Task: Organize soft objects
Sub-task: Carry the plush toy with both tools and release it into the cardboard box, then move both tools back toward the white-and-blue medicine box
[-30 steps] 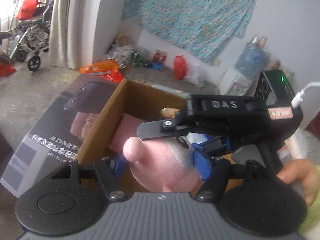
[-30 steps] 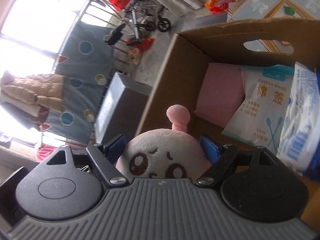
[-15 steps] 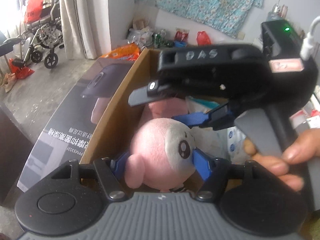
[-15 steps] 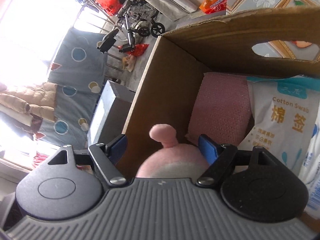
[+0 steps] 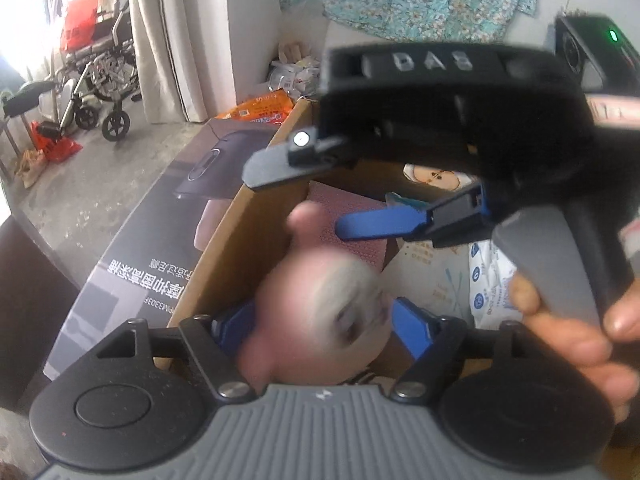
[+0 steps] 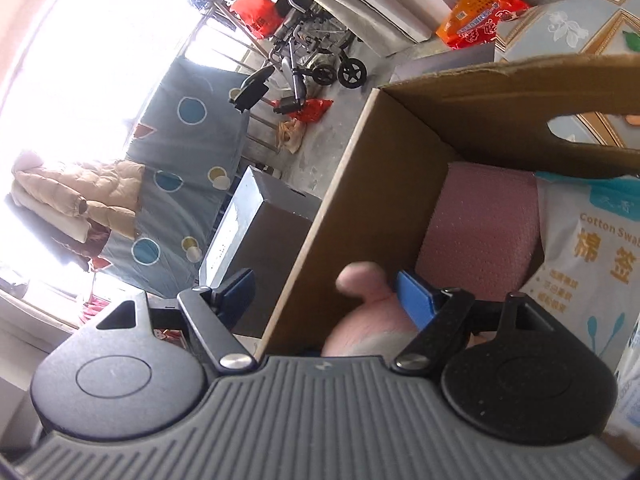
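Note:
A pink plush toy with a white face sits blurred between the blue fingers of my left gripper, just over the open cardboard box. The left jaws are opening and the pads no longer press the toy. My right gripper hovers above it, held by a hand, open and empty. In the right wrist view the right gripper straddles the box wall, and only the plush top shows low between its fingers.
Inside the box lie a pink textured pad and a white cotton swab bag. A dark printed carton lies left of the box. A wheelchair stands on the floor further back, and an orange packet lies beyond the box.
The left jaws have widened and the plush, gripped sharply before, now blurs and sags between them. The right gripper shifted sideways, so that its left finger stands outside the box wall.

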